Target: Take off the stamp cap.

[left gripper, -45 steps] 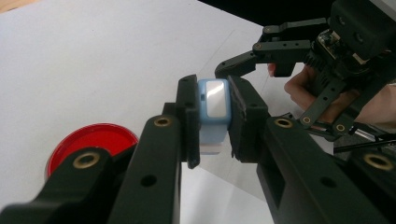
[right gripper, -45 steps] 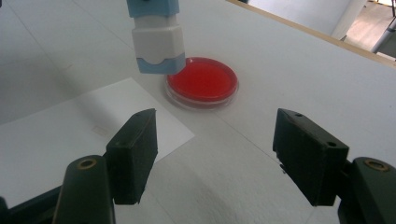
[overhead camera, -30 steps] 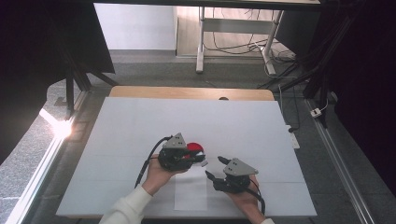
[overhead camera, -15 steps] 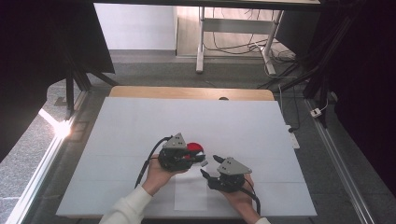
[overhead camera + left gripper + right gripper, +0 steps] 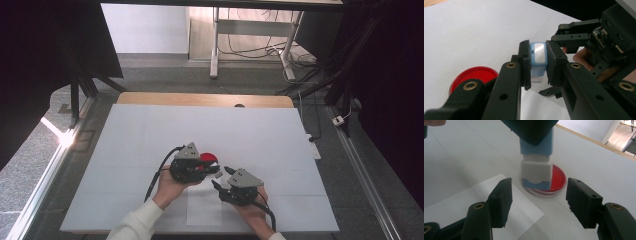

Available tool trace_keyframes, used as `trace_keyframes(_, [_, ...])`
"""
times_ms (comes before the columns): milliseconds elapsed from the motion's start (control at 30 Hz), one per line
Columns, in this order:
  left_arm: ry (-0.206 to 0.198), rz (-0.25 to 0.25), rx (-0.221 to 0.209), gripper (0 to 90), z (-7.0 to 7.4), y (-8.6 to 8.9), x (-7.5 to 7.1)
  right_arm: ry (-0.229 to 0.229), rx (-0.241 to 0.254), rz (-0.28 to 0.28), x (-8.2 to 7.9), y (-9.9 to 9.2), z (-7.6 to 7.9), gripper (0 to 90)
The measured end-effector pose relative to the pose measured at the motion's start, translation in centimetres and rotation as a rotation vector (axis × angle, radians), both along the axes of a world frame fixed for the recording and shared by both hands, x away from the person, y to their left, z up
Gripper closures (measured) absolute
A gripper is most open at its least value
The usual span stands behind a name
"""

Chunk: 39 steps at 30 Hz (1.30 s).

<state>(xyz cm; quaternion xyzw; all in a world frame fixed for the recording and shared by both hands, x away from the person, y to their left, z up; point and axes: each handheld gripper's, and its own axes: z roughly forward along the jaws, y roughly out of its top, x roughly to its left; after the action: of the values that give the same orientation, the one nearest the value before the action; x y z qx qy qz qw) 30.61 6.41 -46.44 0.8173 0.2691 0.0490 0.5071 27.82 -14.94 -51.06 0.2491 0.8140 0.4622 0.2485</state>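
Two grippers, left gripper [image 5: 538,66] gripping stamp [image 5: 538,58]

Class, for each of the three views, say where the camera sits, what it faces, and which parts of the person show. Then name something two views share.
High view: above the person's side, looking forward and down on the white table; both forearms show.
Left gripper view: on the left gripper, clamping a small blue-and-white block; right gripper beyond.
Right gripper view: on the open right gripper, facing that block.
Shared: the round red dish.

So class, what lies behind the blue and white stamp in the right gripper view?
A red dish on the white table. The stamp, held by the left gripper, hides the dish's near left part.
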Motion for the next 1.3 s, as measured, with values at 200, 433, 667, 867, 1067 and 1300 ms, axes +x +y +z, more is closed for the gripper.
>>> trace_keyframes(200, [0.000,0.002,-0.001,74.9,0.0,0.0,0.0,-0.017,-0.012,-0.003,-0.1,0.3,0.0,42.8])
trace_keyframes(433, [0.001,0.002,-0.002,74.8,0.0,0.0,0.0,-0.021,-0.027,-0.003,0.0,0.6,0.0,46.9])
trace_keyframes(667, [-0.003,0.001,-0.002,74.8,0.0,0.0,0.0,-0.005,-0.024,-0.013,0.1,0.8,-0.1,50.4])
trace_keyframes(867, [-0.003,0.002,-0.001,74.9,0.0,0.0,0.0,-0.004,-0.029,-0.016,0.1,0.9,-0.1,53.3])
trace_keyframes(1067, [-0.003,0.005,0.001,74.9,0.0,0.0,0.0,-0.014,-0.032,-0.023,0.1,1.0,0.0,57.1])
trace_keyframes(1300, [-0.002,0.012,0.000,74.9,-0.1,0.0,0.0,-0.030,-0.040,-0.028,0.0,1.1,0.1,62.5])
